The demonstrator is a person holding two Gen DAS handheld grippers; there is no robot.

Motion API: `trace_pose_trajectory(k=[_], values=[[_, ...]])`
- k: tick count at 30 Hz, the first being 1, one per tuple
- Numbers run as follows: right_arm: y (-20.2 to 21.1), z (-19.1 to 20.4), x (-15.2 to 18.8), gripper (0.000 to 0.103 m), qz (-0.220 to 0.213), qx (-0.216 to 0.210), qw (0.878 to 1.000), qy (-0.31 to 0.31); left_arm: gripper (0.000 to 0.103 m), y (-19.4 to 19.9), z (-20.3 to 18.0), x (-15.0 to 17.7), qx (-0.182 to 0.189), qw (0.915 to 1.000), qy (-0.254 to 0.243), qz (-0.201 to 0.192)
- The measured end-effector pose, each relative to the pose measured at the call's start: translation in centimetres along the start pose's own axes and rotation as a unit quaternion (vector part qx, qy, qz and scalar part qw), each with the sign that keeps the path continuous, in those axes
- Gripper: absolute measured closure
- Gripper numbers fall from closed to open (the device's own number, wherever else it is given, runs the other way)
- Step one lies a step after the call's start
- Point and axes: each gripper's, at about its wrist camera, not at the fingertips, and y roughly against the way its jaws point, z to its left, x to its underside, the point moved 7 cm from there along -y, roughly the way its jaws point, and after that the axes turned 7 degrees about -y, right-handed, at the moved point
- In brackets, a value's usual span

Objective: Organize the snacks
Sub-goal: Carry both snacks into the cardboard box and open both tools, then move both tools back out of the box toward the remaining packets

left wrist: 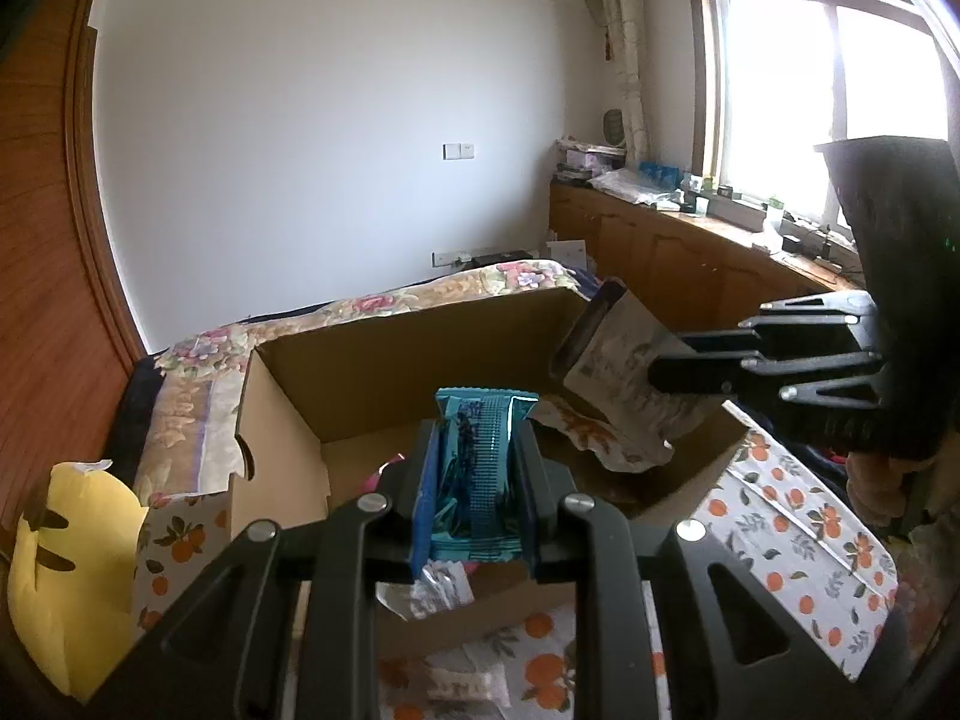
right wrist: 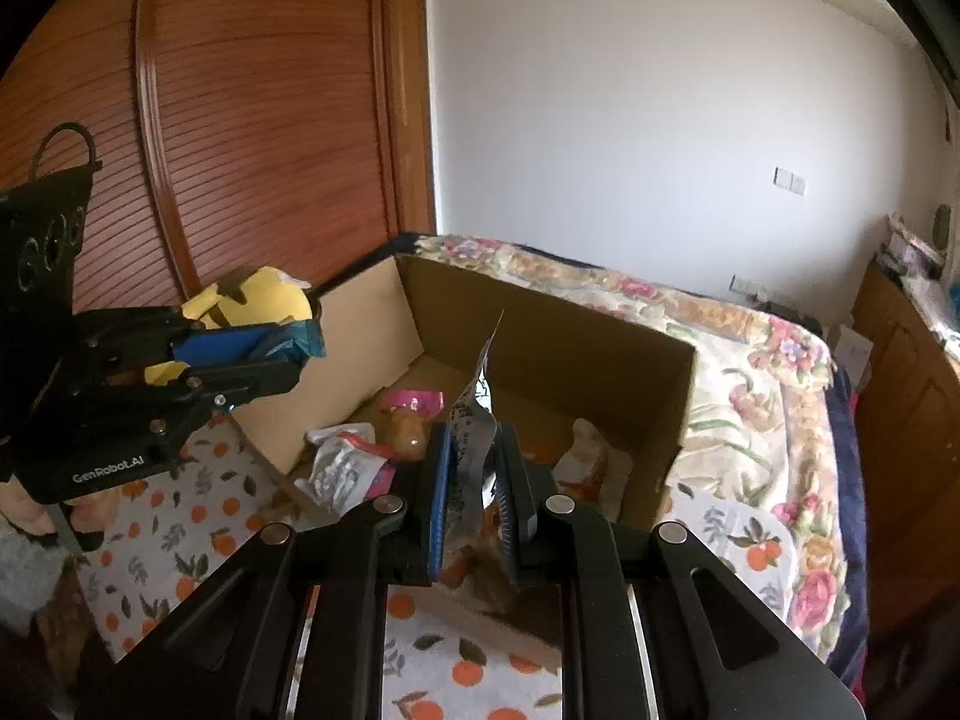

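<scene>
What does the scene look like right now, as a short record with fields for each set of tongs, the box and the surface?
left tongs: shut on a teal snack packet, held above the box
right tongs: shut on a pale printed pouch, over the box
cardboard box: open, already holds a pink-topped snack, a silver packet and more wrappers
surface: orange-print cloth under the box, floral bedspread beyond
nearby: yellow plush toy beside the box
</scene>
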Motion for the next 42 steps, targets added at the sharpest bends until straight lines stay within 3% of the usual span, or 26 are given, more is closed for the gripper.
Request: trace_pose_trajectory(k=[18, 25, 30, 42], values=[[-6.6, -1.0, 3.2, 0.090, 0.047, 0.001, 0.999, -0.009, 0.079, -5.1, 1.2, 3.3, 0.011, 0.9985, 0.030, 0.044], [-5.8, -1.1, 3.3, 0.081, 0.042, 0.008, 0.999, -0.015, 0.077, -4.3, 0.8, 3.6, 0.014, 0.9983, 0.039, 0.040], [-4.1, -0.5, 3.3, 0.078, 0.024, 0.000, 0.999, -0.024, 0.068, -2.9, 0.7, 3.4, 0.007, 0.9988, 0.034, 0.033], [1.2, 2.3, 6.1, 0.069, 0.012, -0.002, 0.999, -0.038, 0.066, 1.3, -0.3, 3.6, 0.000, 0.9995, 0.025, 0.019]])
